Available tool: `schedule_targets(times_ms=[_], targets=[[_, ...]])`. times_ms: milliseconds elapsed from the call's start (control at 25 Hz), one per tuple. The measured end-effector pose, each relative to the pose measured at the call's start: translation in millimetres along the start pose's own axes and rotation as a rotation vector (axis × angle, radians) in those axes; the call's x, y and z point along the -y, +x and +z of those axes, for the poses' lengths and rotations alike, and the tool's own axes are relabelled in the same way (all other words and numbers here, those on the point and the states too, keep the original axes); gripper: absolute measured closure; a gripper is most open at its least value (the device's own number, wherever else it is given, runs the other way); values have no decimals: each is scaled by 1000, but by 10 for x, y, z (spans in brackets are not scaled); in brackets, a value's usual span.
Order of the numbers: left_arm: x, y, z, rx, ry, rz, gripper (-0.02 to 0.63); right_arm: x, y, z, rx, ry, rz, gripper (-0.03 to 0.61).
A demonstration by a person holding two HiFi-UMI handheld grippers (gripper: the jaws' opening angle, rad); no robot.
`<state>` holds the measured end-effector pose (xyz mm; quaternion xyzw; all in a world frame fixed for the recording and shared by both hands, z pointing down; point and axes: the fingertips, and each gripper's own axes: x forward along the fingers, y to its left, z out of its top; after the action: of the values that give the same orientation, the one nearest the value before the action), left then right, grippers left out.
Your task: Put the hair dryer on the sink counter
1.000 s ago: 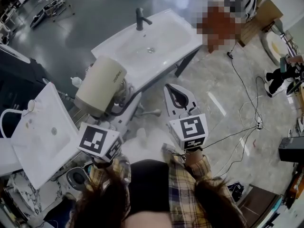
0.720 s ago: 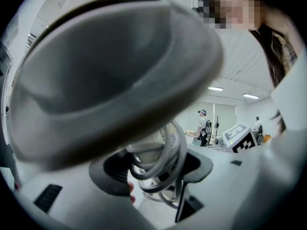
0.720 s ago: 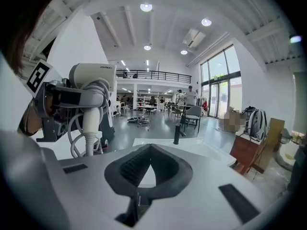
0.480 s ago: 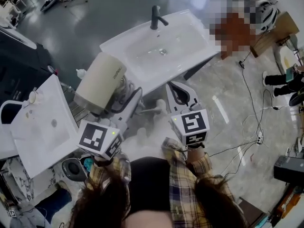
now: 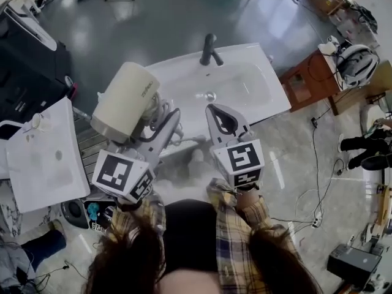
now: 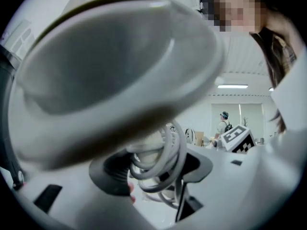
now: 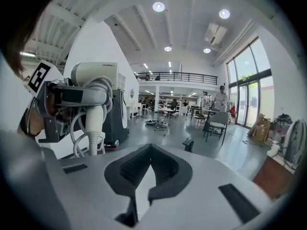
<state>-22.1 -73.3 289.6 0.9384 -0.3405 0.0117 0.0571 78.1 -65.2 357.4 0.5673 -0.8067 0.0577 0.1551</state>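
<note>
Over the last 1 second the sink (image 5: pixel 272 97) has drawn in under your 2 grippers, so you've closed on it and the set-down looks near. Your left gripper (image 5: pixel 162 124) is clamped on the hair dryer (image 5: pixel 125 100) by its cord-wrapped handle. The dryer is in the air by the sink's left end, not yet on the counter. Your right gripper (image 5: pixel 224 122) is pinched together on nothing. Only the drain shows in the basin, below the faucet (image 5: pixel 209 49).

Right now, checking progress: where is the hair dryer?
Head view, left: the hair dryer is held by the left hand-held gripper, just left of the sink counter.
</note>
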Motion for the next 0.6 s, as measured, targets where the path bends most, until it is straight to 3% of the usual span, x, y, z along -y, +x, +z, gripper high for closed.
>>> schedule_targets(times_ms=[280, 600], targets=[[-32, 420, 163, 10, -4, 102, 342, 429, 275, 196, 11, -29, 107, 563], [-106, 703, 56, -11, -40, 187, 342, 712, 552, 203, 8, -53, 203, 563]])
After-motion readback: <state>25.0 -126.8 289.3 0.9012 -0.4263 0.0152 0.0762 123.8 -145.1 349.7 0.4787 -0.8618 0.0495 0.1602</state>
